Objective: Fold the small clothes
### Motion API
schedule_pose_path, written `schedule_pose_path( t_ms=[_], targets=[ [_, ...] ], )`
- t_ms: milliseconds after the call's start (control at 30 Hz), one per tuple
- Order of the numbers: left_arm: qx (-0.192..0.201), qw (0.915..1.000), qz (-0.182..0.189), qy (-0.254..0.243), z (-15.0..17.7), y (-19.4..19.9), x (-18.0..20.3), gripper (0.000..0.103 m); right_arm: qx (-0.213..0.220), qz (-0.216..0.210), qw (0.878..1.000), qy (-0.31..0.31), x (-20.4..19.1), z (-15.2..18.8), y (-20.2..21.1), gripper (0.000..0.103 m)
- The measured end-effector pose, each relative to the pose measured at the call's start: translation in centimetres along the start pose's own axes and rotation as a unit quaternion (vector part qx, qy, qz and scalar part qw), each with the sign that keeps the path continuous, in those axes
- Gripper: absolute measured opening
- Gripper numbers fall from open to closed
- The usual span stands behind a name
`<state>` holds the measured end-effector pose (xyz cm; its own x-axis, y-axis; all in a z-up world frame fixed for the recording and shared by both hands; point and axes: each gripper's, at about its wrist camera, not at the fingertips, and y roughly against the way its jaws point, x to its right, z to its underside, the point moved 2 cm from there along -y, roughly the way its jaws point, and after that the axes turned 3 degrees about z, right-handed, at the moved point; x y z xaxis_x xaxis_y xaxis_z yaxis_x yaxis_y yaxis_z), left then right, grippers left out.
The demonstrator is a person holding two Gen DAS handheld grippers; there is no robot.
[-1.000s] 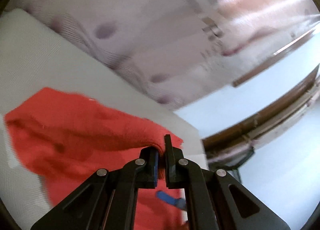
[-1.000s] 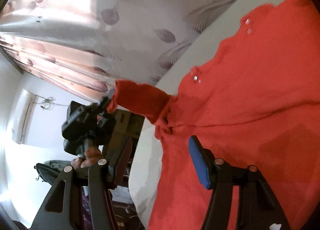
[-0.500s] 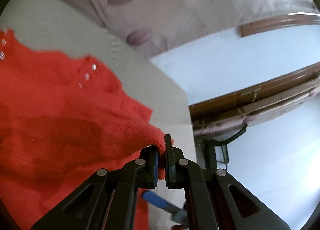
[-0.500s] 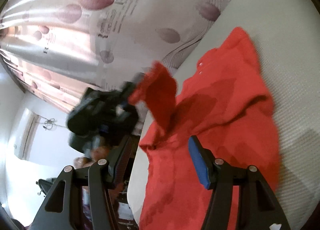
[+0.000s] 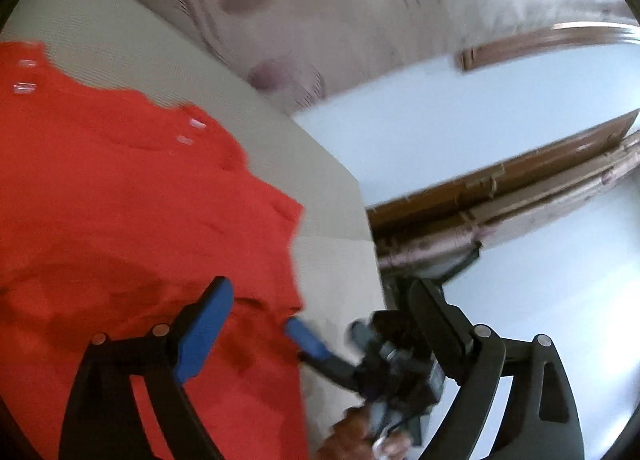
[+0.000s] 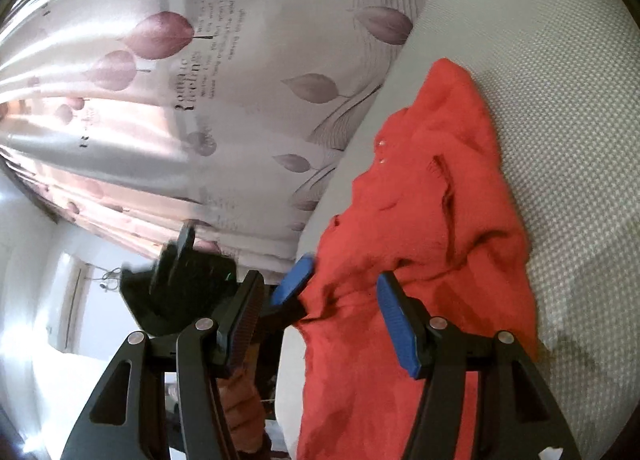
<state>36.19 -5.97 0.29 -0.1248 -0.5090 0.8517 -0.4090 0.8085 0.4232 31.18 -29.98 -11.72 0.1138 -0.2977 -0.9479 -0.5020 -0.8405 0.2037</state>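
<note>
My left gripper (image 5: 316, 312) is opening, nothing pinched; my right gripper (image 6: 320, 316) stands half spread, empty. The red knit top (image 6: 432, 260) lies crumpled along the mattress's (image 6: 560, 100) curtain-side edge, running lengthwise away from both, with the left one nearer its hem.

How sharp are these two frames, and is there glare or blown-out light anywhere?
Left wrist view: motion-smeared, red sweater edges and curtain soft, pale wall nearly washed out. Right wrist view: sharper, curtain print partly legible, strong sheen on its folds at left, fisheye bending everything at the rim.
</note>
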Motion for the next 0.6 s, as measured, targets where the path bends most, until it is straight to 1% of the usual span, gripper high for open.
schedule_pose_path(
  t_ms=[33,67,100,133,167,200,267,333,367,400,433,467,533,567,600],
  targets=[
    [0.015,0.9996,-0.022,-0.007,0.3,1.3,-0.9,0.090,0.000,0.002,1.000,-0.002,0.1,-0.1,0.0,0.057],
    [0.042,0.9965,-0.069,-0.021,0.8,3.2,-2.3,0.090,0.001,0.007,1.000,-0.003,0.1,-0.1,0.0,0.057],
    [0.065,0.9905,-0.116,-0.037,1.5,4.6,-3.3,0.090,0.005,0.015,1.000,0.000,0.0,-0.2,0.1,0.057],
    [0.083,0.9834,-0.153,-0.052,2.1,5.8,-4.3,0.090,0.013,0.026,1.000,0.007,-0.1,-0.4,0.3,0.057],
    [0.103,0.9766,-0.179,-0.061,2.9,7.2,-5.3,0.090,0.018,0.035,0.999,0.012,-0.1,-0.5,0.5,0.057],
    [0.120,0.9715,-0.194,-0.065,3.8,8.4,-6.2,0.090,0.022,0.051,0.998,0.018,-0.2,-0.8,0.6,0.057],
    [0.143,0.9647,-0.210,-0.070,5.2,10.0,-7.0,0.090,0.025,0.088,0.995,0.032,-0.3,-1.5,0.4,0.057],
    [0.166,0.9558,-0.231,-0.074,6.4,11.2,-7.9,0.090,0.023,0.109,0.993,0.038,-0.1,-2.1,0.0,0.057],
    [0.172,0.9537,-0.235,-0.074,6.5,11.6,-8.3,0.090,0.016,0.132,0.990,0.038,0.1,-2.4,-0.6,0.057],
    [0.183,0.9514,-0.238,-0.071,6.9,11.9,-8.8,0.090,0.012,0.143,0.989,0.036,0.3,-2.5,-1.0,0.057],
    [0.186,0.9518,-0.235,-0.065,7.1,11.8,-9.1,0.090,0.006,0.145,0.989,0.034,0.5,-2.6,-1.5,0.057],
    [0.191,0.9543,-0.224,-0.053,7.2,12.0,-9.5,0.090,-0.001,0.145,0.989,0.034,0.5,-2.6,-1.9,0.057],
    [0.202,0.9530,-0.221,-0.049,7.3,12.4,-9.7,0.090,-0.012,0.171,0.985,0.036,0.7,-2.7,-2.9,0.057],
    [0.207,0.9521,-0.220,-0.047,7.4,12.6,-9.8,0.090,-0.013,0.173,0.984,0.033,0.7,-2.8,-3.2,0.057],
    [0.213,0.9518,-0.216,-0.044,7.5,12.8,-9.9,0.090,-0.012,0.175,0.984,0.036,0.5,-2.9,-3.3,0.049]
  ],
)
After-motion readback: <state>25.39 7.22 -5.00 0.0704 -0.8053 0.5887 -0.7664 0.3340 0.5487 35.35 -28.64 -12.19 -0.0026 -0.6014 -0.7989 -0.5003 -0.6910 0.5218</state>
